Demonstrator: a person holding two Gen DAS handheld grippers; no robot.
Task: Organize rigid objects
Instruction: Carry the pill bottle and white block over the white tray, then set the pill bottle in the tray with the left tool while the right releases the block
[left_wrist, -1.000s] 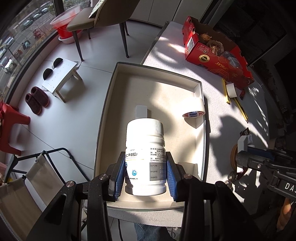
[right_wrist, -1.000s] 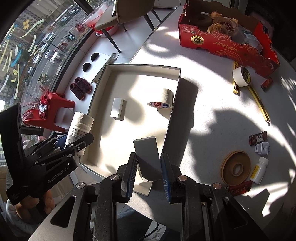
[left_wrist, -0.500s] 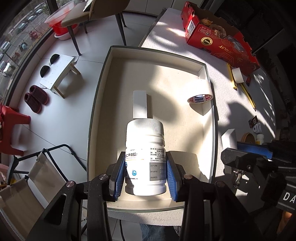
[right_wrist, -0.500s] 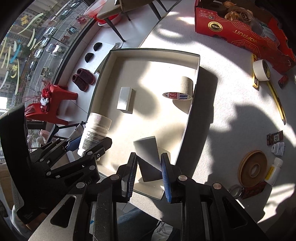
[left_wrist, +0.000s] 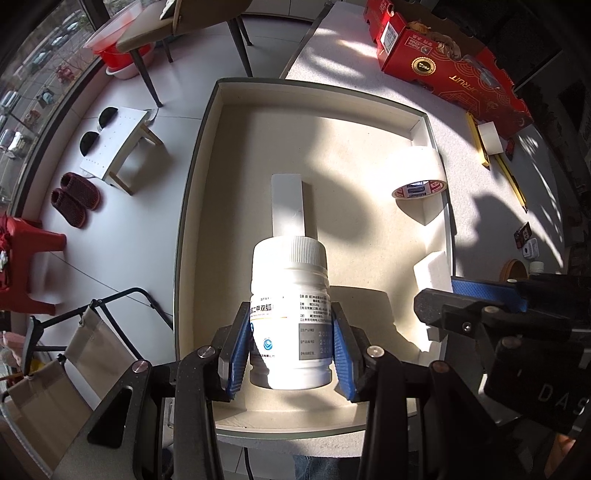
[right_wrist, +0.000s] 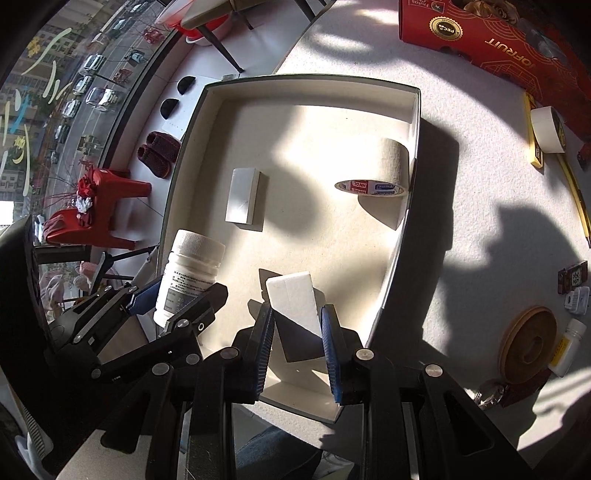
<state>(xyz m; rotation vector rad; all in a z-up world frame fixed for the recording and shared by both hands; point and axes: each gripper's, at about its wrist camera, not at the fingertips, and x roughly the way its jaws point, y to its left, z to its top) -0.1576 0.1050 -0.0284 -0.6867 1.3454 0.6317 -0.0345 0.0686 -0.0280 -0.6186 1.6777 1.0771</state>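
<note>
White bottle (left_wrist: 290, 314) lower over tray (left_wrist: 192, 192), foam block (right_wrist: 295, 299) lower too

A white plastic pill bottle (left_wrist: 290, 314) with a ribbed screw cap and a printed label is held upright over the near end of a shallow cream tray (left_wrist: 195, 177). A white rectangular block (right_wrist: 295, 295), tilted, is held over the tray's near right part. On the tray floor lie a flat white box (right_wrist: 242, 195) and, against the right wall, a tape roll (right_wrist: 384, 170).
</note>
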